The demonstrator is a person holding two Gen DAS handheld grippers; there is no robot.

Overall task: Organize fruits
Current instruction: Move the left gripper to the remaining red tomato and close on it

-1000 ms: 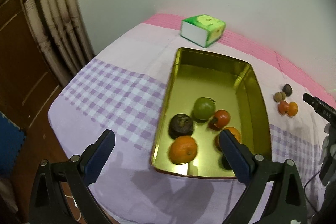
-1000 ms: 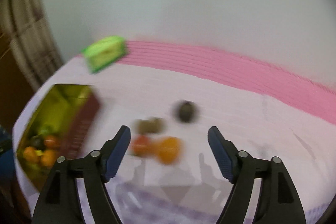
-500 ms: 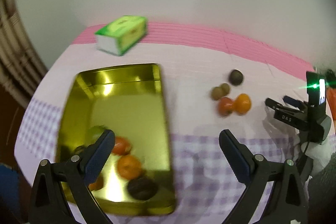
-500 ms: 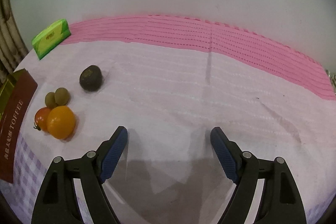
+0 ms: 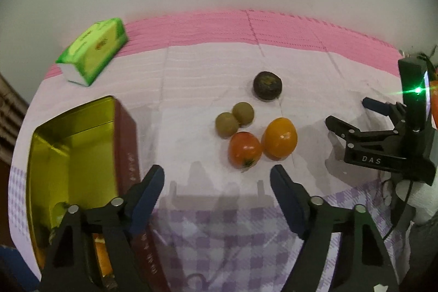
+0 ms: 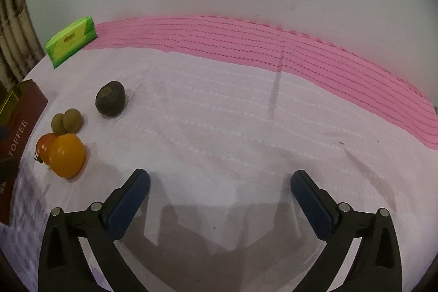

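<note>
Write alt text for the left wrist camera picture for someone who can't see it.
The open left gripper hovers over a cloth-covered table, facing five loose fruits: a red tomato, an orange fruit, two small green-brown fruits and a dark round fruit. A gold-lined tin sits at left, a green tissue pack behind it, and the right gripper at right.

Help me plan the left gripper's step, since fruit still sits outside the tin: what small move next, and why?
Probably ease the open left gripper forward and down around the red tomato. It lies nearest, just ahead between the fingers, touching the orange fruit, while the tin waits at left.
</note>
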